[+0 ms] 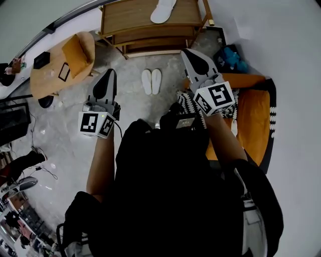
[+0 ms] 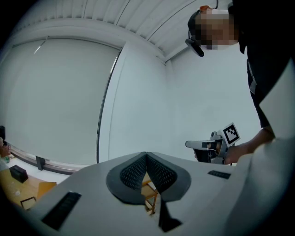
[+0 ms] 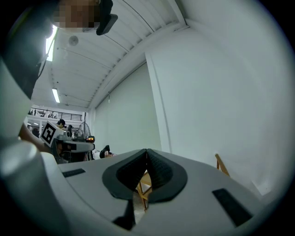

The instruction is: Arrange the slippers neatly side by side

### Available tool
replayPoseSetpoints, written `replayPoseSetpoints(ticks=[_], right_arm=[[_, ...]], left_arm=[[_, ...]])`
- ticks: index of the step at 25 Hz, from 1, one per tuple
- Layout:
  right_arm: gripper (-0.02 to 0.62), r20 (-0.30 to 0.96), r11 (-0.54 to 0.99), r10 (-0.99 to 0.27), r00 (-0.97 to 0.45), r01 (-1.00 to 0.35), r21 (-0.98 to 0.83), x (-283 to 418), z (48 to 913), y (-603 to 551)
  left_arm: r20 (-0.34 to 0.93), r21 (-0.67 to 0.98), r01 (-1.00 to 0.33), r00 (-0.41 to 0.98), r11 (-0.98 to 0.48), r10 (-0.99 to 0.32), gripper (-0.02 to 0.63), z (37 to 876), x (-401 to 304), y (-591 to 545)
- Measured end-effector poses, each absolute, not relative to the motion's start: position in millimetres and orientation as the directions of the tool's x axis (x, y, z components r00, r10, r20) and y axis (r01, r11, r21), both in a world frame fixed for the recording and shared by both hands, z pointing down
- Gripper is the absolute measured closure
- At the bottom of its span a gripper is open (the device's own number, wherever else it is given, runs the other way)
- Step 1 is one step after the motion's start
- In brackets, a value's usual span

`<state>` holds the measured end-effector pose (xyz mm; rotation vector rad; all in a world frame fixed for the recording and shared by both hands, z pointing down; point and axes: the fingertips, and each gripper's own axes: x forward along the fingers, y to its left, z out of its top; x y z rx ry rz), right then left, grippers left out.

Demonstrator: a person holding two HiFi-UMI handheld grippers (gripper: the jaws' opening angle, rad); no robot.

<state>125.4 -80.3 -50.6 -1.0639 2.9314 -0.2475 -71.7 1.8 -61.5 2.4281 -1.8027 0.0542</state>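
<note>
Two white slippers (image 1: 151, 81) lie side by side on the grey floor, toes toward a wooden rack (image 1: 150, 25). My left gripper (image 1: 110, 75) hangs raised to the left of the pair, jaws shut and empty. My right gripper (image 1: 192, 55) is raised to their right, also shut with nothing held. In the left gripper view, the left gripper (image 2: 146, 156) points up at a white wall, with the right gripper (image 2: 216, 145) seen across. In the right gripper view, the right gripper (image 3: 146, 154) likewise points upward at wall and ceiling. The slippers are not in either gripper view.
Another white slipper (image 1: 163, 10) lies on the rack's top shelf. A round wooden table (image 1: 55, 68) with an orange chair stands at the left. An orange mat (image 1: 253, 120) and a blue bag (image 1: 231, 57) lie at the right. Cables trail on the floor at left.
</note>
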Motion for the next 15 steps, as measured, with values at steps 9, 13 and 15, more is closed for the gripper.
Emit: replayPoseSetpoints(ticks=[9,13,15], right_arm=[[0.563,0.088,0.736,-0.650,-0.755,-0.654,-0.173,125.6,-53.8,4.2],[0.563,0.079,0.719,-0.674,-0.735,-0.676,-0.159,108.6,-60.9,58.5],[0.563,0.078,0.714,-0.683,-0.726,-0.686,-0.139,98.1,-59.9,85.5]], left_arm=[[-0.034,0.146,-0.917,0.369,-0.370,-0.929,0.589,-90.8,-74.9,54.1],[-0.009,0.132,-0.916,0.382,-0.380,-0.924,0.589,-81.5,-90.0,101.9],[0.000,0.127,-0.923,0.366,-0.363,-0.931,0.589,-74.6,-101.3,127.5]])
